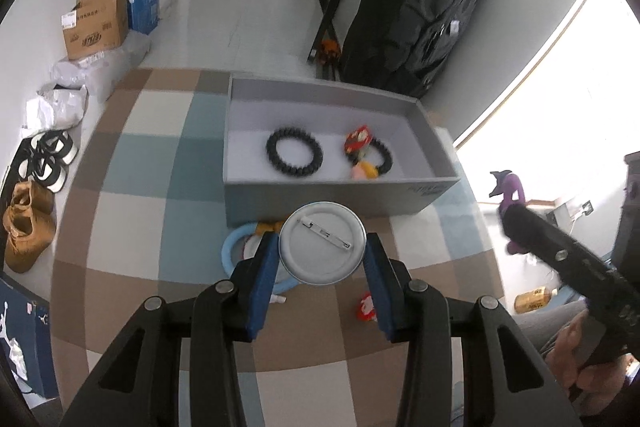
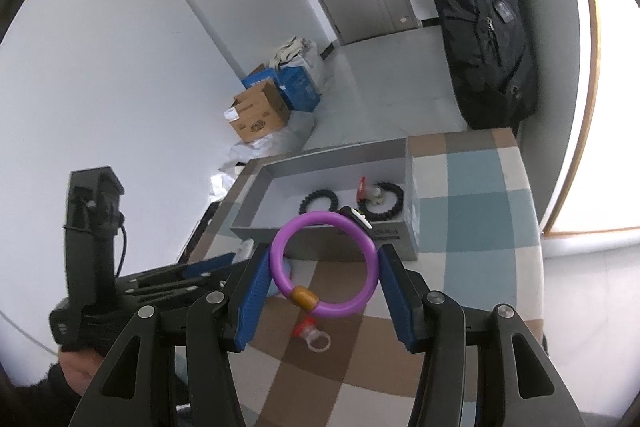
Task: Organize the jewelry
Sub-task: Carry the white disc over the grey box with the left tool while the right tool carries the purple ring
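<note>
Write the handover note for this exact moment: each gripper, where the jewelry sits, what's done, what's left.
Left gripper: shut on the round silver pin badge, held above the checked cloth.
Right gripper: shut on the purple plastic bangle.
Done: two black beaded bracelets lie in the grey cardboard box.
Left: box both held pieces, then the light blue bangle and the small red-topped clear ring on the cloth.

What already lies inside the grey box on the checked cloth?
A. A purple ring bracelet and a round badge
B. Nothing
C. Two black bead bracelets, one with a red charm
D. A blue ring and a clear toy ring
C: in the left wrist view the grey box holds a plain black bead bracelet and a second one with a red charm.
</note>
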